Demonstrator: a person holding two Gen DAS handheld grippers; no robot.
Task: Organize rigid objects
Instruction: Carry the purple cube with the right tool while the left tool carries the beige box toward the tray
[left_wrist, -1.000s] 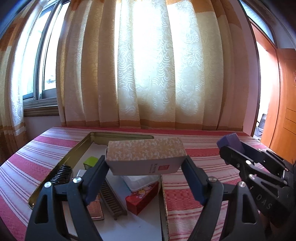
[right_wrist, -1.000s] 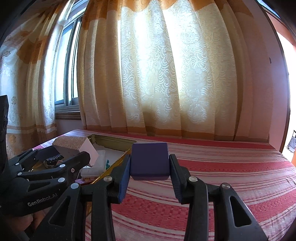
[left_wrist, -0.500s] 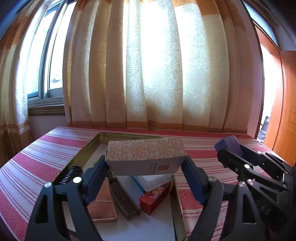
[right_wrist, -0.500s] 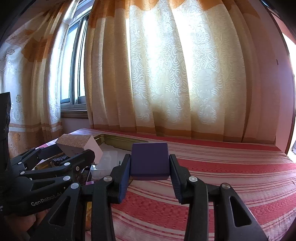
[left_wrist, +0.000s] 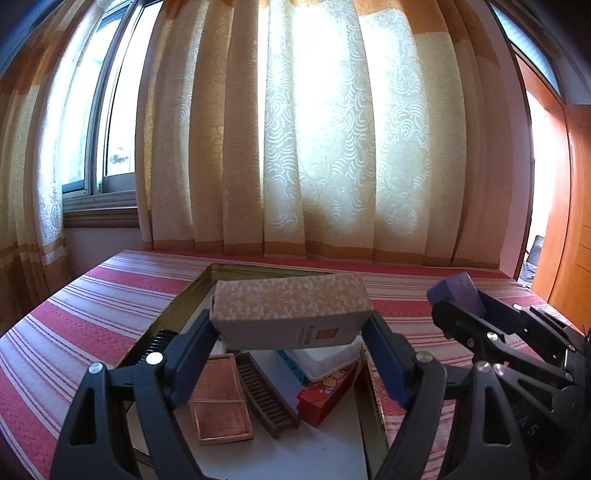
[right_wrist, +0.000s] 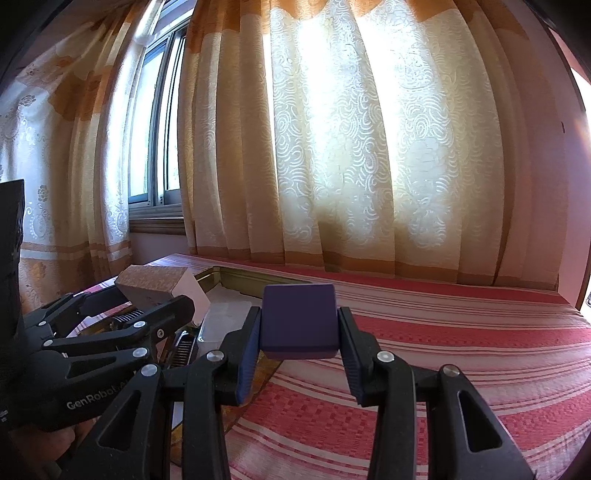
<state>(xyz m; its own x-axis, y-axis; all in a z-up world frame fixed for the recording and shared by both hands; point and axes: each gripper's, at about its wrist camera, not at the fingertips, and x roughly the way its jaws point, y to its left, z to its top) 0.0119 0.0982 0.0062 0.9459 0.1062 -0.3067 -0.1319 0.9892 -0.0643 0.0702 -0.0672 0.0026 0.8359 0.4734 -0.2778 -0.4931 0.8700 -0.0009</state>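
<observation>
We've got left gripper (left_wrist: 291, 325) clamped on patterned box (left_wrist: 290, 308) over the tray (left_wrist: 177, 310), right gripper (right_wrist: 300, 334) clamped on purple block (right_wrist: 300, 325). Risk: box lands on the combs (left_wrist: 266, 395), tilts; grippers near, could bump.

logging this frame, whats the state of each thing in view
left gripper: shut on patterned box
patterned box: held above tray
right gripper: shut on purple block
purple block: held above tablecloth
tray: open, holds items
red box: lying in tray
comb: lying in tray
</observation>
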